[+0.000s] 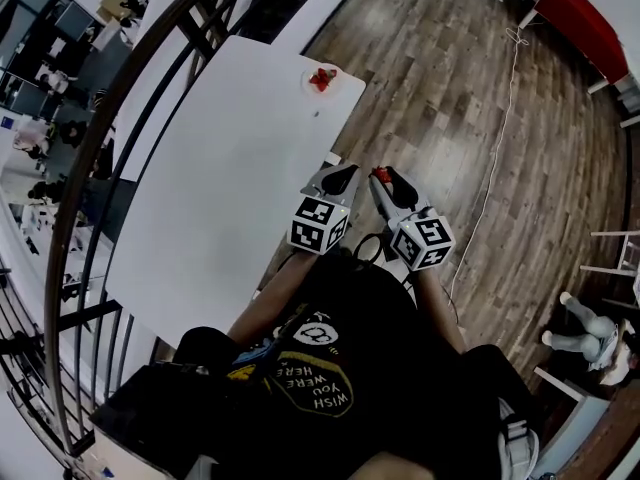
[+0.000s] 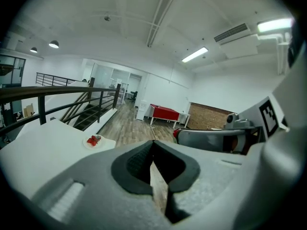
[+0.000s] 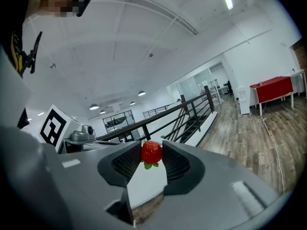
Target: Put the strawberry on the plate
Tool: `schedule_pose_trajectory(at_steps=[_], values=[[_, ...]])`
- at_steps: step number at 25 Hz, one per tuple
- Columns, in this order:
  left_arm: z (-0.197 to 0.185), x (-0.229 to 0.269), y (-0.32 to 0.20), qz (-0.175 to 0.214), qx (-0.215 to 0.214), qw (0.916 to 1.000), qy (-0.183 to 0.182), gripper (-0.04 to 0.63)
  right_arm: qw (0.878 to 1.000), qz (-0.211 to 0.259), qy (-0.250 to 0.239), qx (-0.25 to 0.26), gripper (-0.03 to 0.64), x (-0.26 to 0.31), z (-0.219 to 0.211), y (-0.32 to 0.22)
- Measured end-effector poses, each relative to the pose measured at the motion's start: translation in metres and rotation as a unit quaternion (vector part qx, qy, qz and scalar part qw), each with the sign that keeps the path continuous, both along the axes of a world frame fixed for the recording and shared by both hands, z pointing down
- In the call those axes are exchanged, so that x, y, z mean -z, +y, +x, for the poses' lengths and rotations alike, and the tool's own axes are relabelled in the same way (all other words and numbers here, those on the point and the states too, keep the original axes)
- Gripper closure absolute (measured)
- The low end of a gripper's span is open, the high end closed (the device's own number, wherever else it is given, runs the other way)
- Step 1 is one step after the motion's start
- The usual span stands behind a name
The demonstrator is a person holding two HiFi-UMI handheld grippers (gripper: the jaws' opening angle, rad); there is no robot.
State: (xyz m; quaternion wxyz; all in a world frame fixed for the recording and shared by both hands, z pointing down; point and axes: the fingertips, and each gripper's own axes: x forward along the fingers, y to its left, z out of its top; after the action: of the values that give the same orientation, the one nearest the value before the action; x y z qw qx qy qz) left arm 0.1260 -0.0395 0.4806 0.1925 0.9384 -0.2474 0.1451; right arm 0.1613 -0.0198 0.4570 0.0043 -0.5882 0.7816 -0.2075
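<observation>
A red strawberry with green leaves sits pinched between the pads of my right gripper, which is shut on it. From above, that gripper hangs off the table's near right edge, red showing at its tip. Beside it, my left gripper is over the table edge; its jaws are closed together with nothing between them. The small white plate lies at the table's far right corner and holds other strawberries. In the left gripper view the plate appears far ahead on the left.
The long white table runs away from me, with a dark stair railing along its left side. Wooden floor lies to the right, crossed by a white cable. A red desk stands at the far right.
</observation>
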Motion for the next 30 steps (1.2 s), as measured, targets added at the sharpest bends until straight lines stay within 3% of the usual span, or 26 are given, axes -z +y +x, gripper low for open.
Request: schedule_pose_trajectory(at_steps=[12,30], values=[[-0.025,-0.007,-0.085,-0.024,0.017,0.9995,0.013,0.592,0.999,-0.016,0.025,0.029,0.476,-0.004,-0.023,-0.096],[-0.049,-0.026,-0.151,-0.061,0.043,0.9964,0.041,0.593,0.995,-0.058,0.038,0.067,0.476,-0.023,-0.049,-0.160]])
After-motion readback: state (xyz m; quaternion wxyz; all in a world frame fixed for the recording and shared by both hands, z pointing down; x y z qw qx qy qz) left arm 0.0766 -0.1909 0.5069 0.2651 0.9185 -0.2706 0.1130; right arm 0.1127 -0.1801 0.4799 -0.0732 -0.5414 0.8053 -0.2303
